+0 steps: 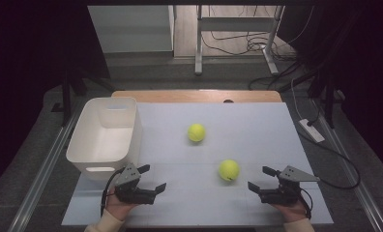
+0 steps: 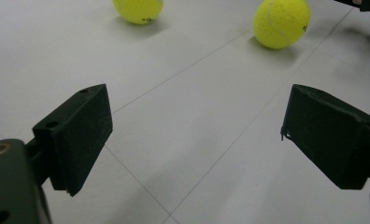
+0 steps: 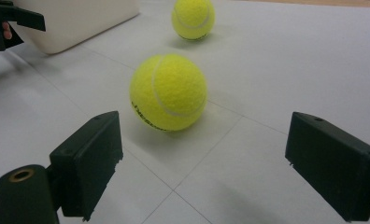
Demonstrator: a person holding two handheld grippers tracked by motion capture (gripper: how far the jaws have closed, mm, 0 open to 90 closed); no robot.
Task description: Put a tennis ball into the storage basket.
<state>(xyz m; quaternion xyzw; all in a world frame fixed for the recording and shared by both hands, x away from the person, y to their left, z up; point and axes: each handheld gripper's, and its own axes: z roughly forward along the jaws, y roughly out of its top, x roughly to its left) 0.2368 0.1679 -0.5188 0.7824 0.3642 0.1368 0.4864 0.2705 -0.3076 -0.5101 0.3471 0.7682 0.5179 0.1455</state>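
Observation:
Two yellow tennis balls lie on the white table sheet point(image 1: 257, 130). The nearer ball point(image 1: 228, 170) point(image 3: 168, 92) point(image 2: 281, 22) rests just ahead and left of my right gripper point(image 1: 261, 178) point(image 3: 204, 163), which is open with nothing between its jaws. The farther ball point(image 1: 196, 132) point(image 3: 193, 17) point(image 2: 138, 10) sits toward the middle of the sheet. My left gripper point(image 1: 152, 177) point(image 2: 195, 135) is held low near the front left, open and empty, pointing across the sheet toward both balls. In the right gripper view the left gripper point(image 3: 10, 21) appears at the top left.
A white plastic bin point(image 1: 134, 130) point(image 3: 80, 18) stands at the sheet's left side, just behind the left gripper, and looks empty. A wooden table edge point(image 1: 199, 95) runs along the back. On the floor to the right lies a power strip point(image 1: 311, 130) with cables.

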